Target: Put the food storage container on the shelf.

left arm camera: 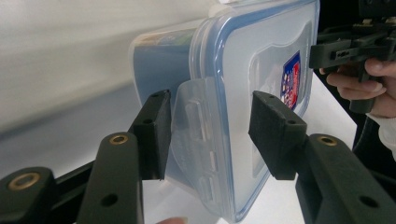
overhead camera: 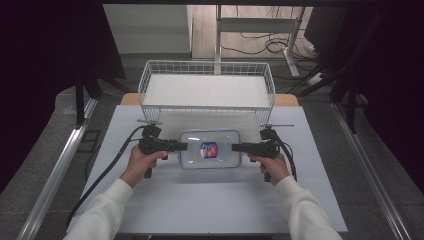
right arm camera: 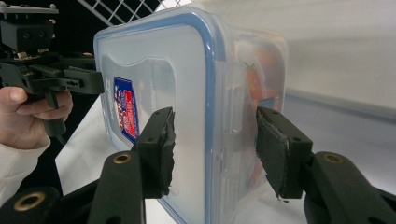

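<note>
Both grippers — left gripper (overhead camera: 183, 146) and right gripper (overhead camera: 235, 147) — straddle opposite end flaps of a clear lidded container (overhead camera: 210, 149), jaws spread. Squeeze both evenly, then lift level.

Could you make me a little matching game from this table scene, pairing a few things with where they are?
Things:
1. wire basket
2. plastic container
3. left gripper
4. right gripper

Places:
A. at the container's right end
B. at the far edge of the table
C. at the container's left end
D. on the table between the two grippers

Pairs: 1-B, 2-D, 3-C, 4-A
</note>
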